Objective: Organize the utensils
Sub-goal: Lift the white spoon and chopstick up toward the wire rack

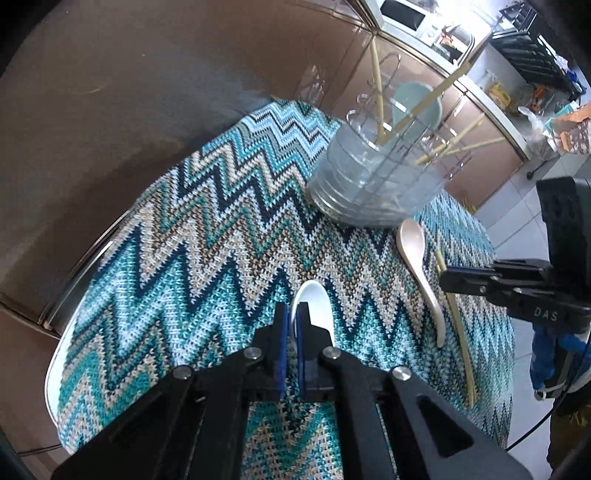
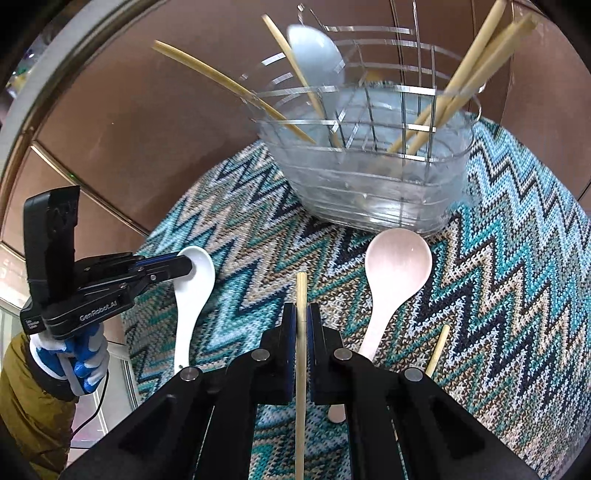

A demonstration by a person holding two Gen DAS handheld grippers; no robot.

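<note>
pick-up step: left claw (image 1: pixel 292 325) clamped on white spoon (image 2: pixel 194 295), right claw (image 2: pixel 302 332) clamped on chopstick (image 2: pixel 301 369); next, likely carry both into clear holder (image 2: pixel 369 192).

Bright, even daylight in both views, strongest toward one o'clock of the left wrist view, where the white microwave oven (image 1: pixel 402 16) and pale counter (image 1: pixel 491 107) wash out to glare. Only soft, faint shadows on the zigzag-knit teal and beige tablecloth (image 1: pixel 207 236). Heavy fisheye bending all around, with black vignette at every corner. Sharp knit texture at centre, smearing toward the rims. Glints along the clear plastic ribbed utensil basket (image 2: pixel 369 184), its upper wires and the pale blue spoon (image 2: pixel 317 55) at twelve o'clock softly blurred.
</note>
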